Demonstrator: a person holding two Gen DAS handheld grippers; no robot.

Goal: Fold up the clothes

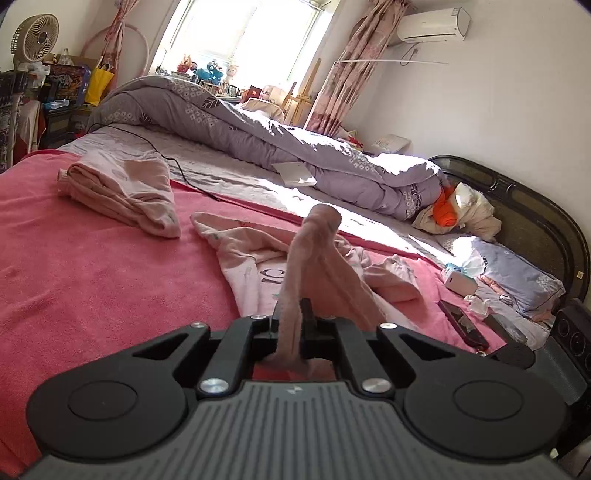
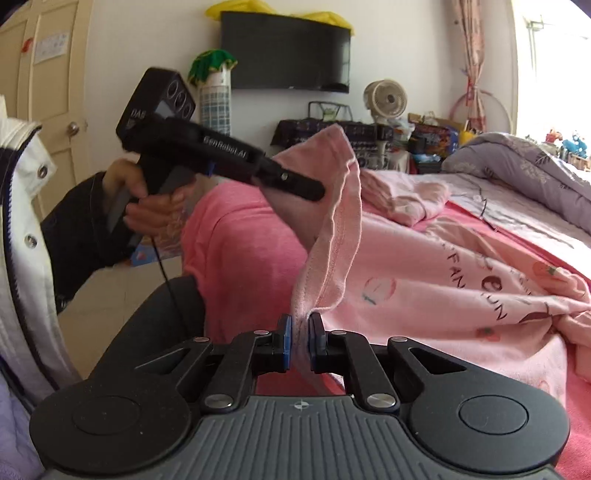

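Pink garment (image 2: 340, 236) between raised tools

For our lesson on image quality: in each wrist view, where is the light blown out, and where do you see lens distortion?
Left wrist view: the window is washed out white, and sunlight glares off the grey duvet; the headboard bows with the fisheye. Right wrist view: the far right edge by the curtain is overexposed, the wardrobe door curves, and the pink garment stays evenly lit.
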